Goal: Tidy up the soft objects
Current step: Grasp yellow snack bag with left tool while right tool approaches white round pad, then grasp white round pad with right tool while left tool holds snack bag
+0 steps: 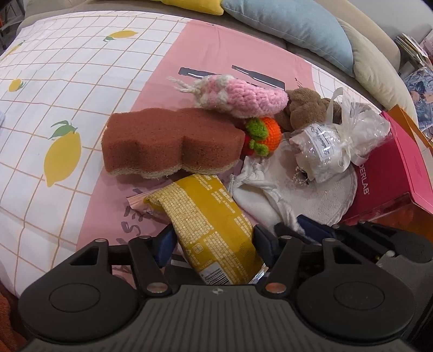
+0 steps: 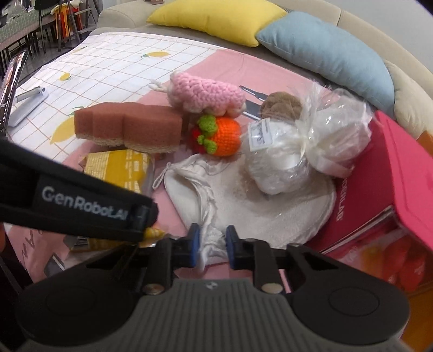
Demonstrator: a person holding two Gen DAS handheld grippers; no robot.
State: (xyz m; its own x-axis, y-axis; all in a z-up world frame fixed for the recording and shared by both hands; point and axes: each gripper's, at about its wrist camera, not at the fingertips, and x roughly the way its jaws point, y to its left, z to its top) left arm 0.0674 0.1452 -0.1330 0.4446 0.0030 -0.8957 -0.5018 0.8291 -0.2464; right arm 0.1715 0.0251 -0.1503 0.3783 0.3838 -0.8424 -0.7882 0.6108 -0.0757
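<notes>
A heap of soft things lies on a pink and lemon-print sheet [image 1: 54, 89]. My left gripper [image 1: 213, 241] has its blue pads against both sides of a yellow packet [image 1: 208, 216], which lies under a brown sponge [image 1: 167, 143]. My right gripper [image 2: 213, 243] is shut on a bunched edge of a white drawstring pouch [image 2: 189, 184]. Behind them are a pink crochet radish [image 2: 205, 92], an orange crochet fruit [image 2: 224, 135], a brown plush [image 2: 281, 105] and a clear bag of white stuffing [image 2: 297, 151]. A round white towel pad [image 2: 292, 214] lies under the pouch and the bag.
A pink box [image 2: 392, 184] stands at the right against the heap. Yellow [image 2: 216, 19] and blue [image 2: 333, 54] cushions lean on the beige sofa back behind. The left gripper's black body [image 2: 81, 205] crosses the right wrist view. A white device [image 2: 27, 103] lies far left.
</notes>
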